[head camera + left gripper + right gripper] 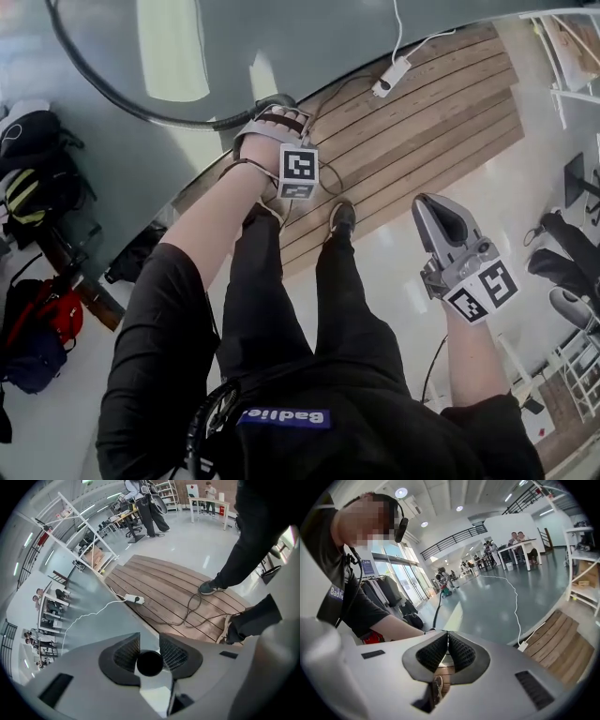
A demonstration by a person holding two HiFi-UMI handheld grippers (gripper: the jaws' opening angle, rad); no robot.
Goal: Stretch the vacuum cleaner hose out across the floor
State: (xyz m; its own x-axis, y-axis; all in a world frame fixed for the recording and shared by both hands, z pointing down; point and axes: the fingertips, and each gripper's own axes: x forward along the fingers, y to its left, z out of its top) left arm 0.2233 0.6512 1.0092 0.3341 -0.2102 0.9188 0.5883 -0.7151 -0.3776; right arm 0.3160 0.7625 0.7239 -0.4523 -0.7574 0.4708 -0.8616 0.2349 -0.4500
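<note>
The left gripper (150, 641) has its jaws partly apart and pressed on the end of the black hose (150, 663), which sits between the pads. In the head view this gripper (277, 111) is stretched forward, and the hose (169, 120) runs from it in a curve over the grey floor (112, 187). The right gripper (447, 637) has its jaws together and holds nothing.
</note>
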